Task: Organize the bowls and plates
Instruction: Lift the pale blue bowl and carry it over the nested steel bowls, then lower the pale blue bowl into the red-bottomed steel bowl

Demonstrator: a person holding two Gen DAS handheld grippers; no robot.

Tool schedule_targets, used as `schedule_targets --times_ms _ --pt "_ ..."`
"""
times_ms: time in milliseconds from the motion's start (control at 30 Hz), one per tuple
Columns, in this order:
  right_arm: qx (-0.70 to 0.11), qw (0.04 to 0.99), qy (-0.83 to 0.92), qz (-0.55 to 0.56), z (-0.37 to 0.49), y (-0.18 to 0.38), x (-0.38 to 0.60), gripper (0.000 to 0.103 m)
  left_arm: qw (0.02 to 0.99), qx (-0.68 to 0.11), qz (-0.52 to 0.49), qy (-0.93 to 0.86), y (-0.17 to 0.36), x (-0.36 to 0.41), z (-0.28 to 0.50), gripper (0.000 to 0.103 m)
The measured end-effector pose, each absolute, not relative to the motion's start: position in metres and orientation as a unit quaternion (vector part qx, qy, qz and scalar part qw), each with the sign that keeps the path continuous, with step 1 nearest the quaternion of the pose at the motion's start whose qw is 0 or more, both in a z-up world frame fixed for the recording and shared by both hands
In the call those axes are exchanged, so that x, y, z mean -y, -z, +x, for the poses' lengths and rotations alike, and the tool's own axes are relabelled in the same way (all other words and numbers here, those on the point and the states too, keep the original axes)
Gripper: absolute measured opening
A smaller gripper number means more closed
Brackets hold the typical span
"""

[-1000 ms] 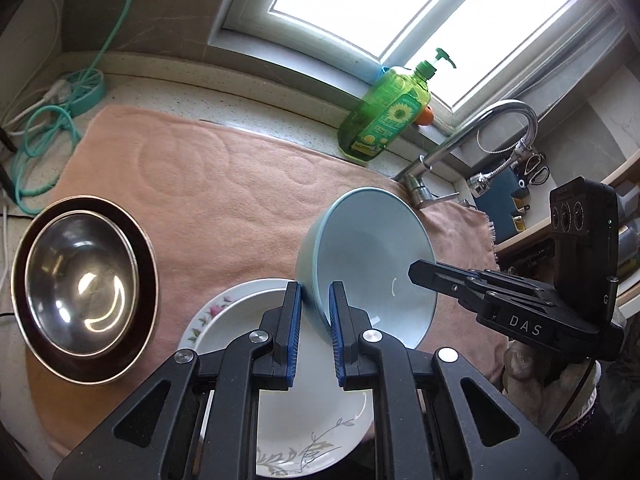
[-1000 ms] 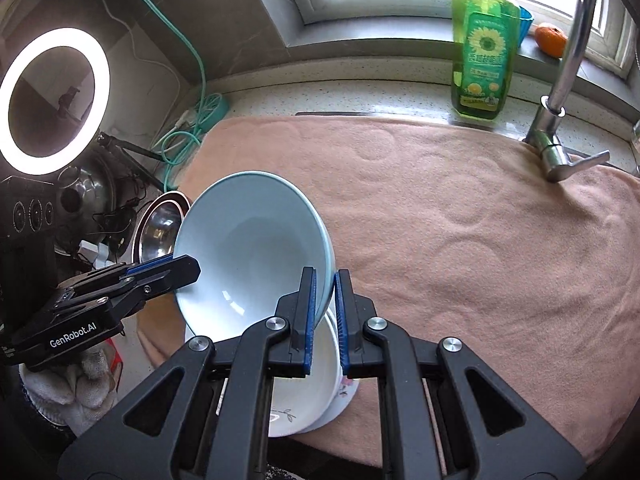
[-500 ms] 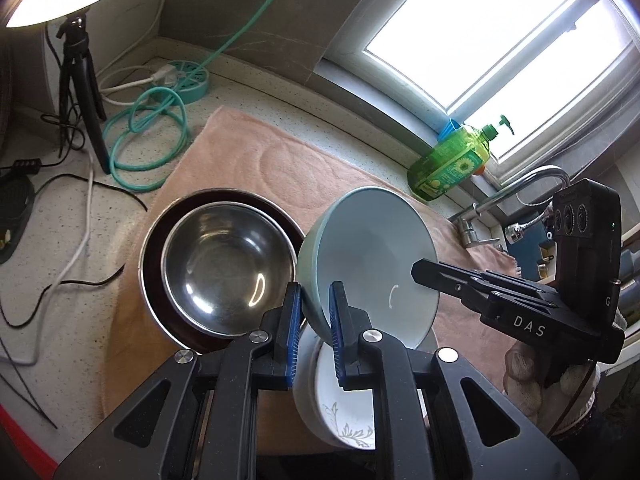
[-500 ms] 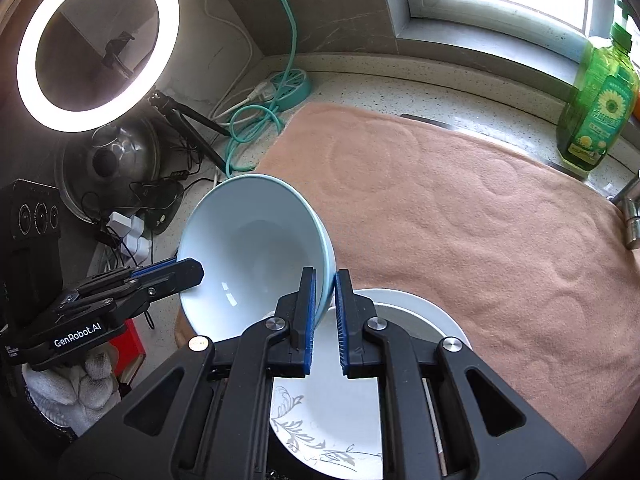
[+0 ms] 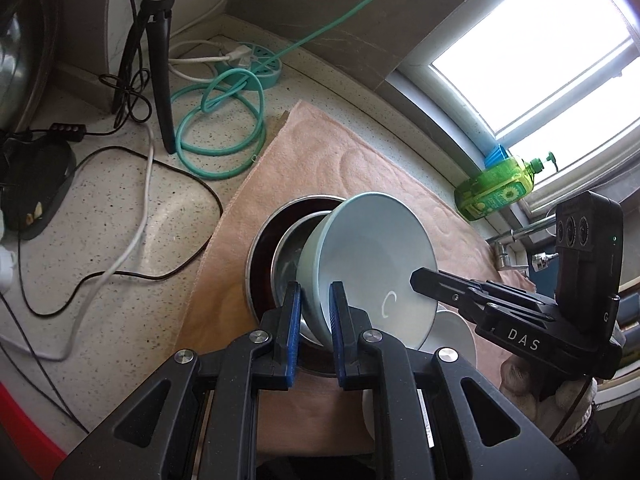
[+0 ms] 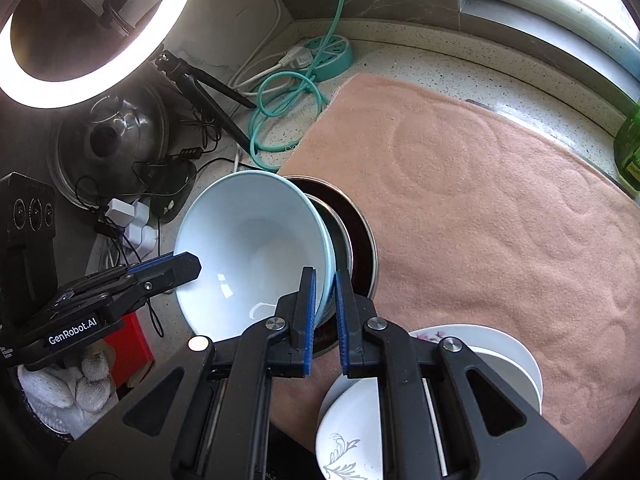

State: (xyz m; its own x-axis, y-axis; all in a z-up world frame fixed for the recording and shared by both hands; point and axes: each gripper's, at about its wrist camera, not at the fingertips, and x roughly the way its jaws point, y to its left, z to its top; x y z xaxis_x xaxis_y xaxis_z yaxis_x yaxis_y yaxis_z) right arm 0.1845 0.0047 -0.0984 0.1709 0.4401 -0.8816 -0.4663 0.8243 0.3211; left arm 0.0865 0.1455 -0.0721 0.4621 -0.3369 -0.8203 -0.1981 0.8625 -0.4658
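Note:
A pale blue bowl (image 5: 376,264) (image 6: 252,248) hangs tilted in the air, held by both grippers on opposite sides of its rim. My left gripper (image 5: 316,300) is shut on the near rim in the left wrist view. My right gripper (image 6: 325,284) is shut on the other rim. Directly under the bowl sits a steel bowl (image 5: 288,252) (image 6: 340,240) nested in a dark red, steel-rimmed bowl (image 5: 264,264) (image 6: 362,236) on the pink towel (image 6: 480,184). White floral plates (image 6: 496,352) (image 5: 456,332) lie stacked at the towel's near edge.
Left of the towel the speckled counter (image 5: 120,216) carries a teal hose coil (image 5: 224,128), black and white cables, a tripod (image 5: 156,40) with ring light (image 6: 80,28) and a pot lid (image 6: 116,136). A green soap bottle (image 5: 500,192) and tap (image 5: 516,240) stand near the window.
Both grippers carried the blue bowl leftward across the towel, from over the floral plates to over the nested steel bowl, and a little lower. Both grips stayed shut.

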Motion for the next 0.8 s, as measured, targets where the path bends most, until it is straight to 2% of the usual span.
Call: schedule_targets --times_ms 800 --pt "-0.590 0.759 -0.274 -0.035 0.196 0.121 -0.018 0.009 0.802 -0.545 -0.242 0.046 0.097 -0.145 0.099 0.012"
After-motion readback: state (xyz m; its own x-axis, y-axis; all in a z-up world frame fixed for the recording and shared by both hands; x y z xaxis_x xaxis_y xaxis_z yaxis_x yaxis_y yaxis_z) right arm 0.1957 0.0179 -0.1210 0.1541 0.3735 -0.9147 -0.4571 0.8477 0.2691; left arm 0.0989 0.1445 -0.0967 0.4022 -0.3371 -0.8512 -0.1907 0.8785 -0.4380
